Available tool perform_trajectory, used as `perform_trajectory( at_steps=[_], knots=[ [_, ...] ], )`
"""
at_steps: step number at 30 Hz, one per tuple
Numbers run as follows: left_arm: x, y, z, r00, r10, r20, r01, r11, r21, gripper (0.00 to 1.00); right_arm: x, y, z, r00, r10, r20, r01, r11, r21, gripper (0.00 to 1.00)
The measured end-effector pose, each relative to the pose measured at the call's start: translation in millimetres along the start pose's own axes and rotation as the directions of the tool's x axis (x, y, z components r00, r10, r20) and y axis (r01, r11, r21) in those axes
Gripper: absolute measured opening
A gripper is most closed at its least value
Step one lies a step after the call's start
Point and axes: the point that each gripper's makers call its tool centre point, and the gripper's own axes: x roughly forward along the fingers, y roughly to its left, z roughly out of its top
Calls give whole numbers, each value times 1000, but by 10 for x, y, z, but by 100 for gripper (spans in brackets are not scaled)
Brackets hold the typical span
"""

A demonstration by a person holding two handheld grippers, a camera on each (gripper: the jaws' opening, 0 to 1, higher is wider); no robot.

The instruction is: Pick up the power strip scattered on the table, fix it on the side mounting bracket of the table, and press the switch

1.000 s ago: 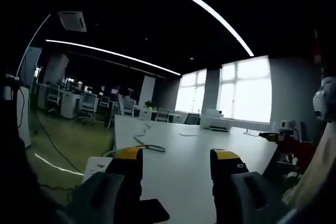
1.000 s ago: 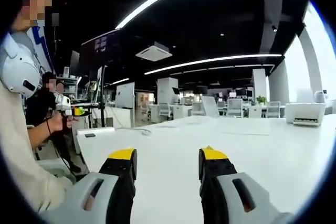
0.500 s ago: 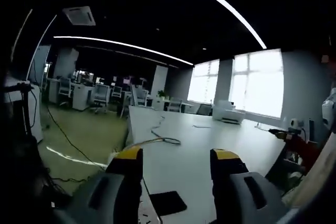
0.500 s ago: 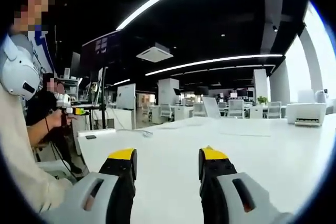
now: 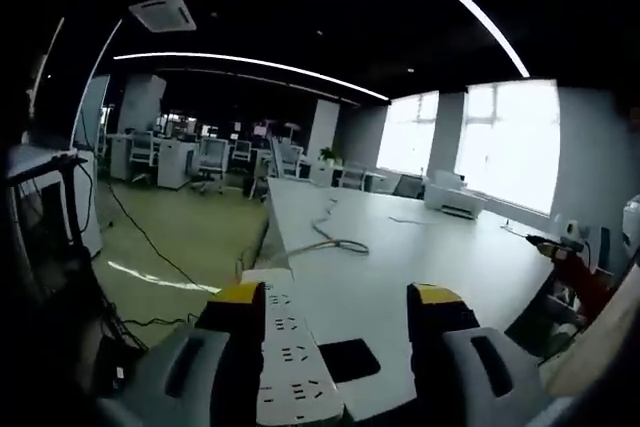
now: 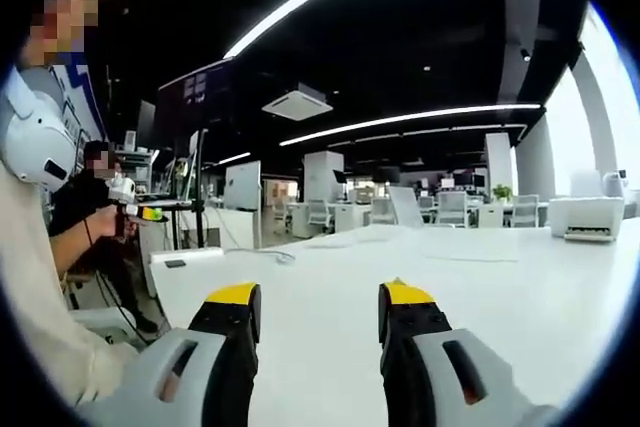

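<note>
In the left gripper view a white power strip (image 5: 292, 367) with several sockets lies on the white table (image 5: 420, 257), running from near the left edge toward me. My left gripper (image 5: 335, 299) hangs open just above and behind it, its left jaw over the strip's edge, nothing between the jaws. A cable (image 5: 335, 239) loops on the table farther off. In the right gripper view my right gripper (image 6: 315, 297) stands open over bare white table (image 6: 480, 297), holding nothing.
A flat black square (image 5: 348, 359) lies on the table beside the strip. A white printer-like box (image 5: 455, 200) sits at the table's far end. A seated person (image 6: 95, 217) holding a device is at the left, and a person in white stands close by.
The left gripper view has swung down and to the left, bringing the power strip and more of the black square into sight. The right gripper view is almost unchanged.
</note>
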Motion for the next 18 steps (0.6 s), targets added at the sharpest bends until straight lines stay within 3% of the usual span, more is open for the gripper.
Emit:
perform_trajectory(
  at_steps=[10, 18],
  knots=[
    [-173, 62, 78, 999, 36, 2, -36, 998, 49, 63, 59, 27, 27, 1000, 15, 6, -15, 1000, 1, 43],
    [-259, 101, 157, 998, 64, -27, -62, 996, 59, 63, 129, 78, 4, 999, 44, -10, -44, 999, -6, 43]
  ],
)
